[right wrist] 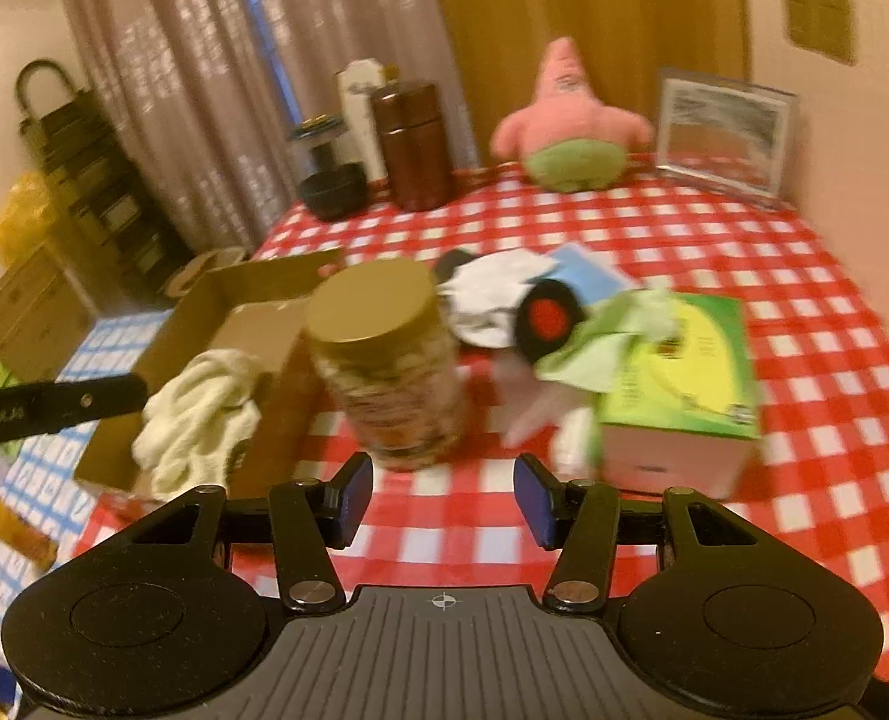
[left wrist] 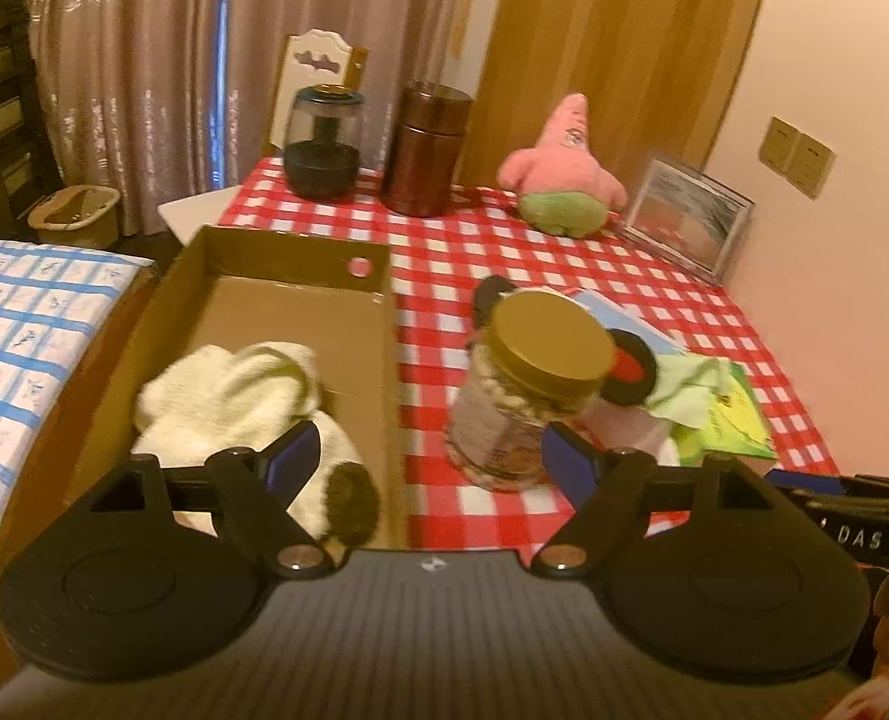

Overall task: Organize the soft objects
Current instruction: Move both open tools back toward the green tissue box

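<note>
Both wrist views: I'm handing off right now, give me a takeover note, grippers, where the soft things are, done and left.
Left gripper: open, empty.
Right gripper: open, empty.
Done: cream cloth lies in the cardboard box.
Left: pink starfish plush at the table's far side; black-and-white plush and green cloth behind the gold-lidded jar, beside the green box.

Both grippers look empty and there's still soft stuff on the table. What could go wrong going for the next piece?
1. The gold-lidded glass jar stands in front of the black-and-white plush; the right gripper might tip it over.
2. The pale green cloth drapes over the green box, so grabbing it may drag the box.
3. The shallow cardboard tray overhangs the table edge; pushing could shift it.
</note>
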The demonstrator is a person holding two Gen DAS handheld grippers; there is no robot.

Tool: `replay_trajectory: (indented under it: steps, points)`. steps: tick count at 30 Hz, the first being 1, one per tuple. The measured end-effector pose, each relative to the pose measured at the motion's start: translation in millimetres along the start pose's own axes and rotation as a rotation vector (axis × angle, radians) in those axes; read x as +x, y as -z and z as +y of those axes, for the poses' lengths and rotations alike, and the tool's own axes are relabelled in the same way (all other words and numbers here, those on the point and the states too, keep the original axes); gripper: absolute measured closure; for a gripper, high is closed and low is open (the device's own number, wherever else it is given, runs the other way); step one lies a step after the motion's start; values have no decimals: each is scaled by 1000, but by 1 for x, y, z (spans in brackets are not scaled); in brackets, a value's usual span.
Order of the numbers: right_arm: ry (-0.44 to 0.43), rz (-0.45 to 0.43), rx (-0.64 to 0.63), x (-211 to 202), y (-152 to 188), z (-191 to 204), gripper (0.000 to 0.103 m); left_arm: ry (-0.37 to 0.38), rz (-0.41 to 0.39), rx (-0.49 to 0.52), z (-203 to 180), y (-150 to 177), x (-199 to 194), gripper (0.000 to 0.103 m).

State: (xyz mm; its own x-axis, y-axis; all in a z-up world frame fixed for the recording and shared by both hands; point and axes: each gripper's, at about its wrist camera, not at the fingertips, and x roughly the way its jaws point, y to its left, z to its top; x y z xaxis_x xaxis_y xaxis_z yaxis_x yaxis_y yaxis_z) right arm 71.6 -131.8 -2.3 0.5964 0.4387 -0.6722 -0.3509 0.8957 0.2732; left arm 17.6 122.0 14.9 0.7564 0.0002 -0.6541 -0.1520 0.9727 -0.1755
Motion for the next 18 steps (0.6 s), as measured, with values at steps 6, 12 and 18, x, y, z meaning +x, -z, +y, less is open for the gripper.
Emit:
replay_trajectory:
  steps: [6,12,18]
  points:
    - [58,-30,58,-22,0,-37,50,37,24,13,-31,5,7,21]
    - [107,-55,102,-36,-4,-67,49,84,47,28,-64,15,24,21]
    - [142,-71,107,-40,-9,-88,48,146,58,72,-97,25,48,21]
